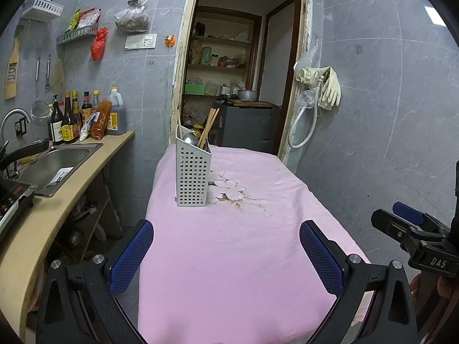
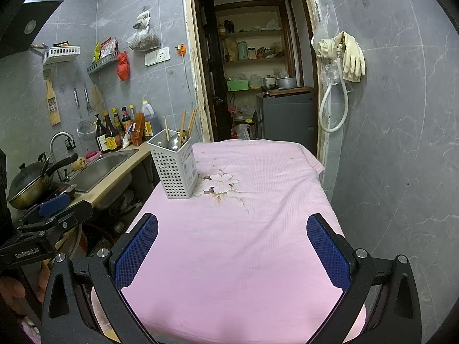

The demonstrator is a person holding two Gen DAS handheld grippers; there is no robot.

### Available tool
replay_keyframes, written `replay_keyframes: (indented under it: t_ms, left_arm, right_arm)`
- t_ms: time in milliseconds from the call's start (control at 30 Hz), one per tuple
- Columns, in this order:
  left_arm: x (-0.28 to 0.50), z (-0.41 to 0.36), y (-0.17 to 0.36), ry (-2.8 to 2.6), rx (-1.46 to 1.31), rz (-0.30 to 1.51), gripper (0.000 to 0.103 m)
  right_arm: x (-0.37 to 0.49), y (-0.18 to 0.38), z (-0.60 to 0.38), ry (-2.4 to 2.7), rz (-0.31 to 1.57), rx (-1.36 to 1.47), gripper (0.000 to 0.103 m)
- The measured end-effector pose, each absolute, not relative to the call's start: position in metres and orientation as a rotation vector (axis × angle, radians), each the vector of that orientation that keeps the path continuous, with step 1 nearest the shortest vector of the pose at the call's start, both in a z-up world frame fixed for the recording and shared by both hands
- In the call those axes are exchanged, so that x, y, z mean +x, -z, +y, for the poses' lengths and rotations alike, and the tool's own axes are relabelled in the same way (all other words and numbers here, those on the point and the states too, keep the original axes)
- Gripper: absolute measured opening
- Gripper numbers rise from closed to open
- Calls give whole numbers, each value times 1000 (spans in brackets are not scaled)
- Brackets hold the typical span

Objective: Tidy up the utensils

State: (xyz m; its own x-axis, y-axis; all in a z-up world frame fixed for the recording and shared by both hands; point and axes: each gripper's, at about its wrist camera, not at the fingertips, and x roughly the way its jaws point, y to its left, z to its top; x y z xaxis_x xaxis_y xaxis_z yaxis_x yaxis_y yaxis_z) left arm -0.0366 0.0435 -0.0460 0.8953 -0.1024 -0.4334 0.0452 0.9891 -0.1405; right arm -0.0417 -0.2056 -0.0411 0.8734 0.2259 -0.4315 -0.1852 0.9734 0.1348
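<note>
Both wrist views look along the pink-clothed table point(image 1: 243, 258) toward the doorway point(image 2: 258, 71), sharing it.

Pink floral tablecloth point(image 1: 243, 258) over the table. Steel sink point(image 1: 54, 163) with faucet point(image 1: 13, 117) set into the beige counter point(image 1: 57, 215) at left. Sauce bottles point(image 1: 67, 120) lined up against the tiled wall. Dark wok point(image 2: 28, 183) beside the sink. Rubber gloves point(image 2: 351, 57) and white hose point(image 2: 332, 109) hanging right of the open doorway point(image 1: 243, 71). Red bag point(image 1: 98, 44) under a wall rack.
</note>
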Motion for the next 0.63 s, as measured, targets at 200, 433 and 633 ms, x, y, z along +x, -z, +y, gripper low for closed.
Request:
replay_keyframes:
  t_ms: [200,433,633]
  left_arm:
    - [-33,36,43,63,-121,457,103]
    - [-31,32,42,61,-102,458,103]
    - [-28,30,41,56,-99,465,103]
  right_arm:
    - [-42,42,-205,-217,464,91,102]
    - [-41,47,-206,-220,472,91,102]
    - [-35,50,-208,-223,485,96,102]
